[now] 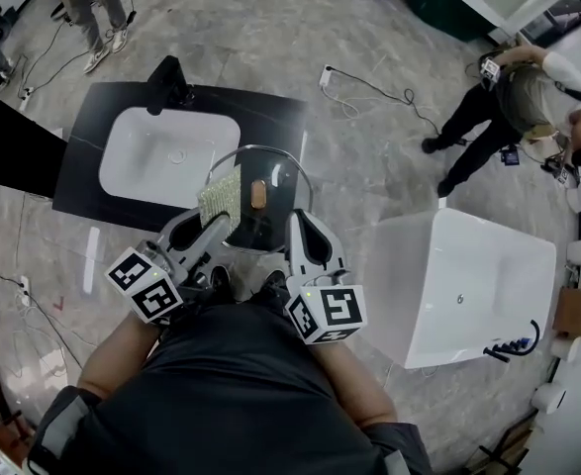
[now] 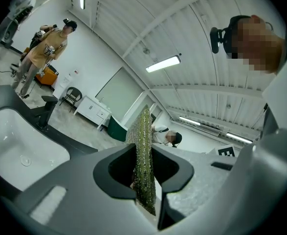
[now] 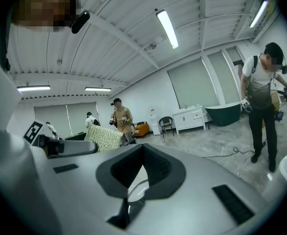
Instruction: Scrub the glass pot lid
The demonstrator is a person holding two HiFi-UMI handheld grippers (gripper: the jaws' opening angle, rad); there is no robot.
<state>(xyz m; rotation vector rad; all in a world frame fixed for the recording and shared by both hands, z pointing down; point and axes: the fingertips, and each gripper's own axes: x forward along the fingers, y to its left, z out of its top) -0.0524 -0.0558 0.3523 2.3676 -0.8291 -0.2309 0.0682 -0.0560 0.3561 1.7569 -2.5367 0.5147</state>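
The left hand-held gripper (image 1: 216, 228) is clamped on a green scrub pad (image 1: 221, 197). In the left gripper view, the pad (image 2: 144, 146) stands edge-on between the two jaws of this hand-held gripper (image 2: 144, 169). The jaws press against it on both sides, and its upper part projects well beyond the jaw tips.

The right hand-held gripper (image 1: 300, 222) grips the glass lid (image 1: 276, 178) at its right rim. In the right gripper view, the jaws of this hand-held gripper (image 3: 133, 178) are drawn almost together, with only the thin curved edge of the lid (image 3: 136, 189) between them. The pad (image 3: 103, 138) appears to the left in that view, just beyond the other gripper.

The lid is round, with a metal rim and a brown knob (image 1: 258, 194) at its centre. It is held in the air, tilted, in front of the person. In the head view it overlaps the right part of a black tabletop (image 1: 270, 112) and the corner of the white sink (image 1: 161, 156) set into that tabletop. The pad lies over the left part of the lid, just beside the knob. Whether the pad touches the glass cannot be determined.

A black tap (image 1: 171, 82) stands at the far edge of the sink. A white bathtub (image 1: 468, 285) stands on the grey floor (image 1: 369, 156) to the right, well apart from the tabletop. One person (image 1: 518, 97) stands beyond the bathtub, and another (image 1: 97, 8) stands beyond the tabletop on the left.
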